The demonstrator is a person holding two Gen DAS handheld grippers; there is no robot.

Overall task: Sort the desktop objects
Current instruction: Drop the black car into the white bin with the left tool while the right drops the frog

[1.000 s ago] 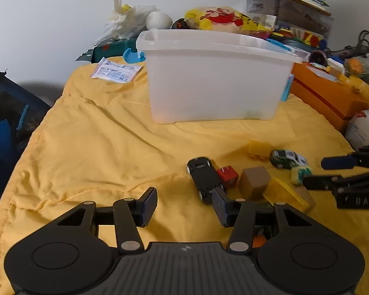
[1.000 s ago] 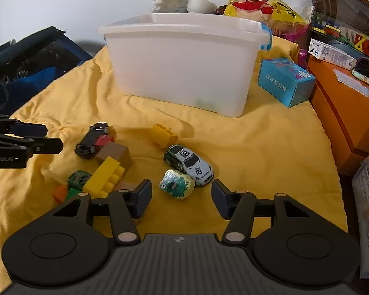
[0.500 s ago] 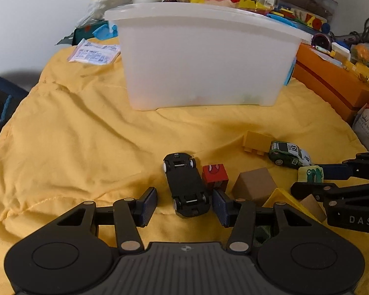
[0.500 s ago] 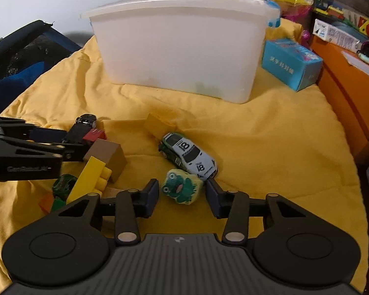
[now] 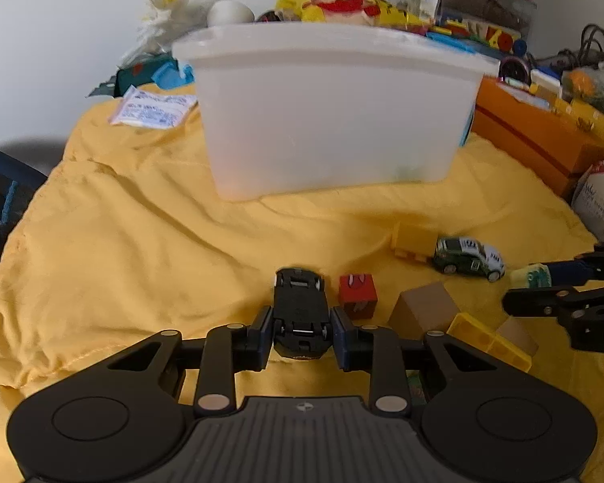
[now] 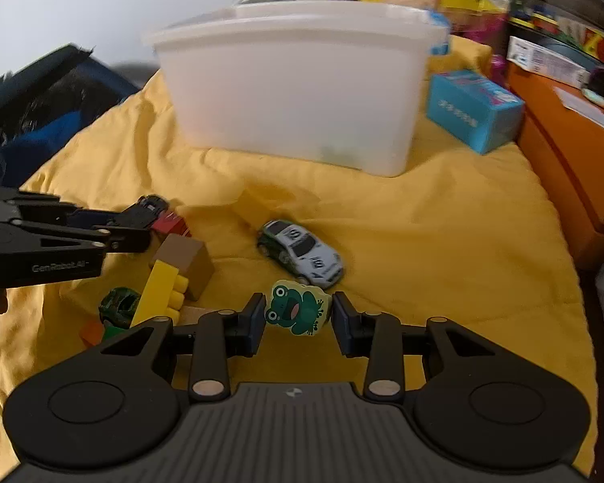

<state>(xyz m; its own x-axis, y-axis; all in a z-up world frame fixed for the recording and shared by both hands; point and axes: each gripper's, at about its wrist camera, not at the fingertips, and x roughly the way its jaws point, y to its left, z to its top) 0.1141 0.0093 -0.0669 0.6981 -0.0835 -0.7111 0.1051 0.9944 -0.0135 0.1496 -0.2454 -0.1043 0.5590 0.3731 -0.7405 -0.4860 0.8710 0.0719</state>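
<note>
The left gripper's fingers (image 5: 261,332) were closing on the black toy car (image 5: 300,310), the right gripper's (image 6: 255,318) around the frog block (image 6: 296,308); both lay on the yellow cloth (image 5: 141,249), the grasping step. Next, I judged, lifting into the white bin (image 5: 330,108).

We see a wrinkled matt yellow cloth (image 5: 141,249) under everything. On it stands a translucent, smooth plastic bin (image 5: 330,108); just right of the bin lies a glossy blue cardboard box (image 6: 473,110). In front of the bin, a black toy car (image 5: 300,306) looks like matt plastic, a brown block (image 5: 425,312) like dull wood, a yellow brick (image 6: 157,294) like shiny plastic, and a white-and-green car (image 6: 302,251) glossy.
</note>
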